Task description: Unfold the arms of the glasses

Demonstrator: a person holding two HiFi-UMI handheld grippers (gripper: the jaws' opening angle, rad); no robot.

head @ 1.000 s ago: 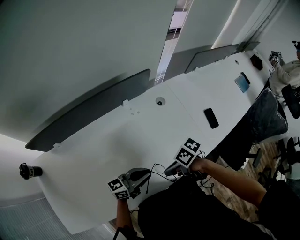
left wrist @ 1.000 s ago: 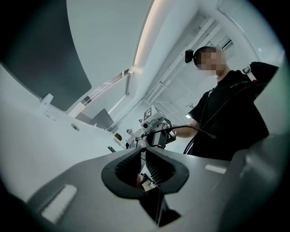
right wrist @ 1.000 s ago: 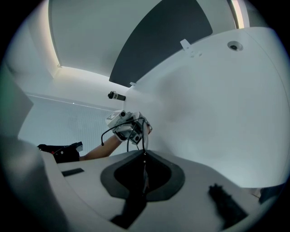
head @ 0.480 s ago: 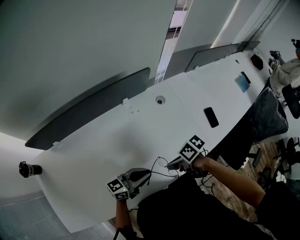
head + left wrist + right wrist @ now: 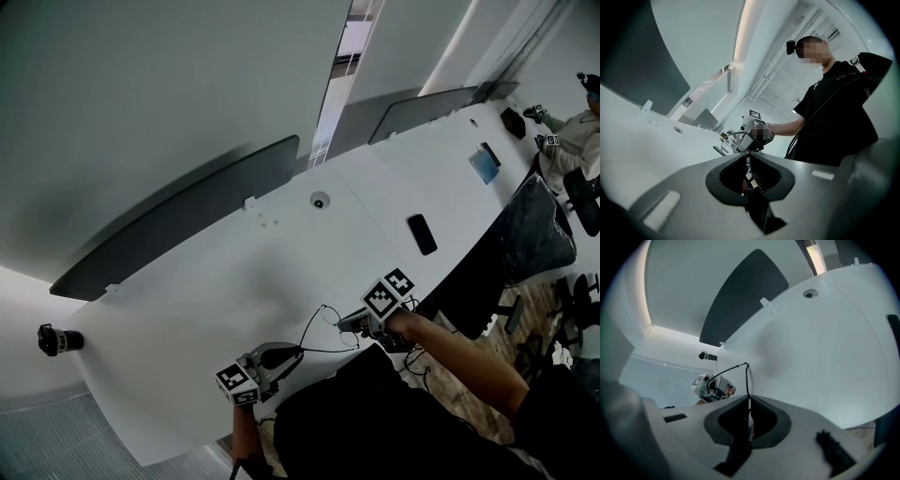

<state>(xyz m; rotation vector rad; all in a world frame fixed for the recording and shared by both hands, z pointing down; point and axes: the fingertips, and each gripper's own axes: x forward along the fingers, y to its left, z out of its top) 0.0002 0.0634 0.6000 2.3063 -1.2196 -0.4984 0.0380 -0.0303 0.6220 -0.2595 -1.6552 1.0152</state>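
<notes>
Since a sec ago our right gripper (image 5: 343,323) has drawn off to the right, away from the left gripper (image 5: 292,352). The thin black wire betw. them now spans a wider gap, above the near edge of the white table (image 5: 234,281). That wire is the glasses (image 5: 748,380).

Head view gives only the outline and settles neither grip. Right gripper view does: its jaws are pinched together on the rim, which stands up from the tips, w/ one arm curving off left into the left gripper.

Left gripper view shows its own jaws all but together, having just been closing. We can't pick out the thin arm end there. Beyond the tips it shows the right gripper and the person (image 5: 834,112) in black holding it.

Only the head view shows the phone (image 5: 422,235), further along the table and well apart from the glasses.
</notes>
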